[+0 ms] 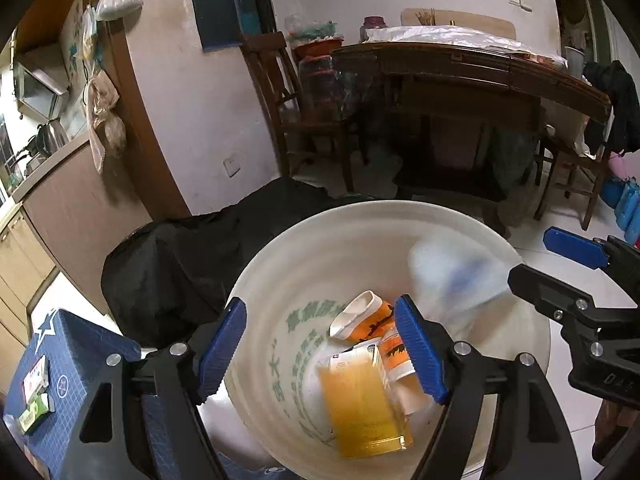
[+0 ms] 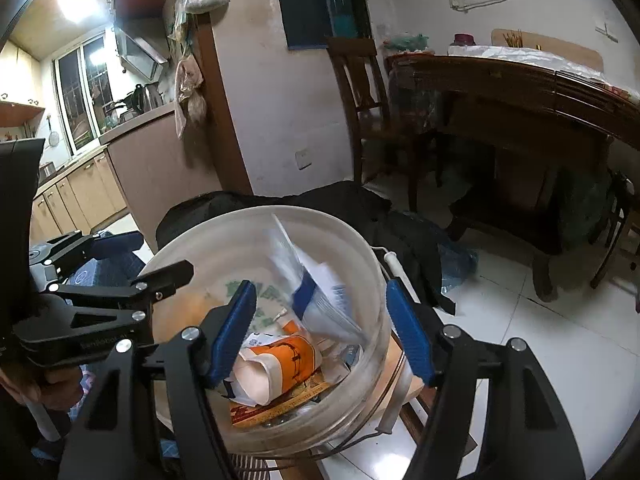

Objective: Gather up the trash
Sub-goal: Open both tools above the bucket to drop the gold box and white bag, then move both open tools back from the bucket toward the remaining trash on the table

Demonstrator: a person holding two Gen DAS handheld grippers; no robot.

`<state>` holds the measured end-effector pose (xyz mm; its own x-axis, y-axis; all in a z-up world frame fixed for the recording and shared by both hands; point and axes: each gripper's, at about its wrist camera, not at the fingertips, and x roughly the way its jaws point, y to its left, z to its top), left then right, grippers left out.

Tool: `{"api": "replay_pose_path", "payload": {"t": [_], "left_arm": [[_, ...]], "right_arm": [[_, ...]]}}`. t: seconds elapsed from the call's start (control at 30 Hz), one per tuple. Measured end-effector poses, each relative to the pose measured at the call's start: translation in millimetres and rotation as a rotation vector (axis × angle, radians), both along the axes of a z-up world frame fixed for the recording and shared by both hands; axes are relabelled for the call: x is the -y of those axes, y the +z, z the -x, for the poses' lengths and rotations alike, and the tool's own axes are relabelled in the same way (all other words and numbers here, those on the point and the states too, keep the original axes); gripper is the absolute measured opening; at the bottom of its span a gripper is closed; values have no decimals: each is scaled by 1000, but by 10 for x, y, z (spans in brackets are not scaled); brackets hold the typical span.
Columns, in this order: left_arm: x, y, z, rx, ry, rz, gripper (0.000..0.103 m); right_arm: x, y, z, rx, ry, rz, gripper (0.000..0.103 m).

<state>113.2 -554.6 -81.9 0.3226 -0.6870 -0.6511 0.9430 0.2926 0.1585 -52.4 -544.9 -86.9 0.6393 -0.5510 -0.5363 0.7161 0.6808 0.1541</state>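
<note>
A white plastic bucket (image 1: 360,206) (image 2: 240,214) stands right under both grippers. Inside lie an orange-and-white paper cup (image 1: 368,318) (image 2: 288,360) and other scraps. A yellow carton (image 1: 360,408) shows blurred low in the bucket, below my left gripper (image 1: 320,302), which is open with its pads touching nothing. A white-and-blue packet (image 1: 452,276) (image 2: 320,292) shows blurred inside the bucket, just ahead of my right gripper (image 2: 321,286), also open and empty. Each gripper shows in the other's view: the right gripper (image 1: 532,256) and the left gripper (image 2: 162,254) both hang over the rim.
A black bag (image 1: 180,264) lies behind the bucket. A blue box (image 1: 60,380) stands at its left. Farther back are a wooden chair (image 1: 288,92) and a dark wooden table (image 1: 460,64). White floor tiles (image 2: 540,340) spread to the right. A kitchen counter (image 2: 132,128) is at the left.
</note>
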Motion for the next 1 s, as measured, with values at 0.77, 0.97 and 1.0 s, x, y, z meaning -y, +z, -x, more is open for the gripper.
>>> {"api": "replay_pose_path", "payload": {"t": [0.77,0.97,1.0], "left_arm": [[-262,153,-69,25,64,36,77],[-346,185,-150,16,86,44,77],[-365,194,-161,16,86,47,77]], "right_arm": [[-63,46,-93,-12,6,16,64],[-137,67,-179,-42,6,46,64],[-144,67,-183,-46,5,50,64]]}}
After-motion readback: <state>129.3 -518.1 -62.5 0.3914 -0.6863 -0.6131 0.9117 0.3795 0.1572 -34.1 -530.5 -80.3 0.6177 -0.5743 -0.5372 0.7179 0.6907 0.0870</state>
